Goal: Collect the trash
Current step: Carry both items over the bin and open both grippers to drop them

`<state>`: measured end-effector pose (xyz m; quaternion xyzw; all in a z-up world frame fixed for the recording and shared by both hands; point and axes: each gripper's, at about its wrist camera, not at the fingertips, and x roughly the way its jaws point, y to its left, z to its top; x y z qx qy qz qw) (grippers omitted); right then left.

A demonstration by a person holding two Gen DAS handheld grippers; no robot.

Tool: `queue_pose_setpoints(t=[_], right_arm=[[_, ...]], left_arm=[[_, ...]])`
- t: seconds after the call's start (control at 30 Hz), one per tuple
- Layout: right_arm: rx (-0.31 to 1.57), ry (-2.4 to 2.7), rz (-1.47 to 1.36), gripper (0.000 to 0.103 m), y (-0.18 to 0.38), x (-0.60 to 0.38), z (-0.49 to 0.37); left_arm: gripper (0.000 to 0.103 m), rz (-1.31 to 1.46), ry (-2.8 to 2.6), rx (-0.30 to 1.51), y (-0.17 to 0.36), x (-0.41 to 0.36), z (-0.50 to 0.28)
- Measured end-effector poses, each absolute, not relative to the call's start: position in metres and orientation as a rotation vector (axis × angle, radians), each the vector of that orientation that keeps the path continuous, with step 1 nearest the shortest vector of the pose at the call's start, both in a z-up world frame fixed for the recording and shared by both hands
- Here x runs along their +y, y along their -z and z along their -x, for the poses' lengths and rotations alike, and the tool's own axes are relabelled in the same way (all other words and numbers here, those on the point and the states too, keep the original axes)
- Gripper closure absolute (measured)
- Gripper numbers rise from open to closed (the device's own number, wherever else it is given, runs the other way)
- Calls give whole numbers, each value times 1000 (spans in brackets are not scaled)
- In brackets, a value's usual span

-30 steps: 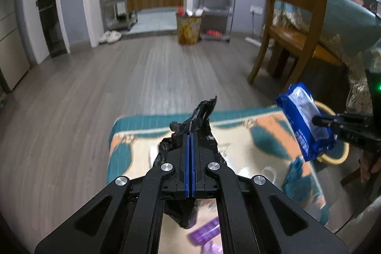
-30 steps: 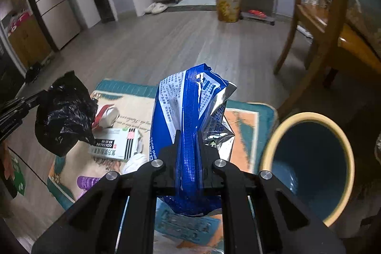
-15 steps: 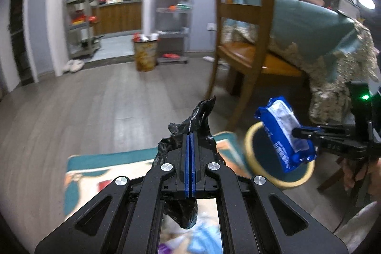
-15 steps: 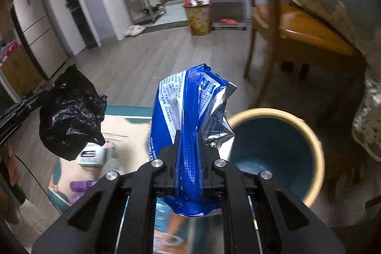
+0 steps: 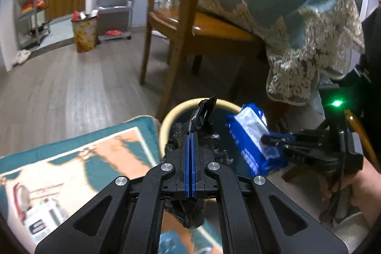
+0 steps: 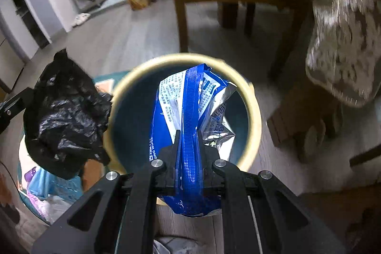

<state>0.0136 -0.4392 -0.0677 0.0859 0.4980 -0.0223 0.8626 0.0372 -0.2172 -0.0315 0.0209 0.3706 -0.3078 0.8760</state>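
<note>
Hanging over the wood floor (image 6: 133, 39) above the round bin (image 6: 252, 97): right gripper (image 6: 189, 135) pinching a blue wrapper (image 6: 190, 92), left gripper (image 5: 191, 135) clamping a black bag (image 5: 202, 111).

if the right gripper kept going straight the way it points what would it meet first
Probably the inside of the bin. The right gripper, its jaws shut on the blue packet, points down into the bin's open mouth, and nothing shows between them. How far off the bin is, is unclear.
</note>
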Motion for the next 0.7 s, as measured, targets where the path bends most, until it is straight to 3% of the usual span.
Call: queue_pose_setpoints(t=[0.13,0.2,0.23,0.27,0.33,0.37,0.5,0.57,0.63,0.7], right_arm=[[1062,51,-225,91,81,-449,-20],[1062,59,-231,80,84,-451,-23],[1063,65,-238,67,84,-452,-28],[1057,66,-244,63,84,-452,-28],[1045,66,-244,59,80,-450,-30],[1041,65,-243,59,80,-450,-31],[1033,70,-259,57,78,-452,-34],[1024,67,-259,49,75,-449,-35],[1011,55,-256,33,70,-444,-37],[993,44,-248,24,63,-437,-37]], left_arm=[[101,-34,661,766,46,-239,-46],[100,-30,670,782,54,-246,-50],[93,-28,667,797,59,-247,-51],[77,-24,662,811,62,-247,-53],[48,-13,649,821,64,-245,-55],[42,1,647,803,61,-241,-54],[41,25,630,788,53,-229,-56],[36,23,614,782,49,-223,-55],[33,12,598,776,47,-218,-53],[28,4,585,770,43,-212,-51]])
